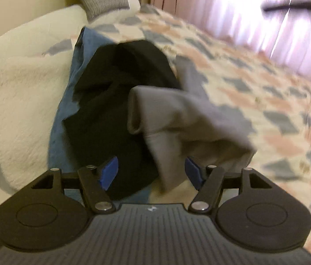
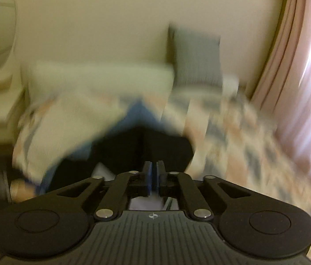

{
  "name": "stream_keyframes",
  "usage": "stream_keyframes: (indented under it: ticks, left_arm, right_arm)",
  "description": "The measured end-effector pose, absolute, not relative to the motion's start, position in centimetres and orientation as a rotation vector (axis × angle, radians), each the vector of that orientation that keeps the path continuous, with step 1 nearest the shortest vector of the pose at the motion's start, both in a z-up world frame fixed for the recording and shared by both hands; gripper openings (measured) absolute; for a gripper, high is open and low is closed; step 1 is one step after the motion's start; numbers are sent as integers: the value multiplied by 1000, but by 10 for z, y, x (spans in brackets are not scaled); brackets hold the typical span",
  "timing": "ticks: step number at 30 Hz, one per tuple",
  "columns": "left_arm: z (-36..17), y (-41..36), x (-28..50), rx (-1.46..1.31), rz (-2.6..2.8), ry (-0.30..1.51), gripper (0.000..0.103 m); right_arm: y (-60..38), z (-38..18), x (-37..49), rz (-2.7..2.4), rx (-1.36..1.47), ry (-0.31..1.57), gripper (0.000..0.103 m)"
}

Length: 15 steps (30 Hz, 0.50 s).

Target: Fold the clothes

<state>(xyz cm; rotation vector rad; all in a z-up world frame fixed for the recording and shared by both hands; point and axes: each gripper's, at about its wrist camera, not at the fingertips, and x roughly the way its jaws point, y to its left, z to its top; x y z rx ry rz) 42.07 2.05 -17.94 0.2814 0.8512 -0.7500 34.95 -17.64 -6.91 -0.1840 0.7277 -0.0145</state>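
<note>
Nearest in, the left gripper (image 1: pixel 153 172) has its fingers spread wide with a grey garment (image 1: pixel 177 119) flopping loose between them, while the right gripper (image 2: pixel 154 176) is pinched nearly closed on what I can't tell. That grey thing is light, soft and limp, so take it by an edge or hem; just beyond sit a black garment (image 1: pixel 120 92) on a blue one (image 1: pixel 84 50), bunched on the quilted bed (image 1: pixel 254 92)

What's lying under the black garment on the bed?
A blue garment shows beneath the black garment, sticking out along its left edge. How far it reaches underneath is covered. A grey garment overlaps its right side.
</note>
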Motion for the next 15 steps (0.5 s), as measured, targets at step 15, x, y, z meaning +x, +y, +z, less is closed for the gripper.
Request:
stream_keyframes:
  ticks: [15]
  left_arm:
    - [-226,31,433,424,-820,938,57]
  right_arm:
    - [-107,-153,365,79,-258,774,46]
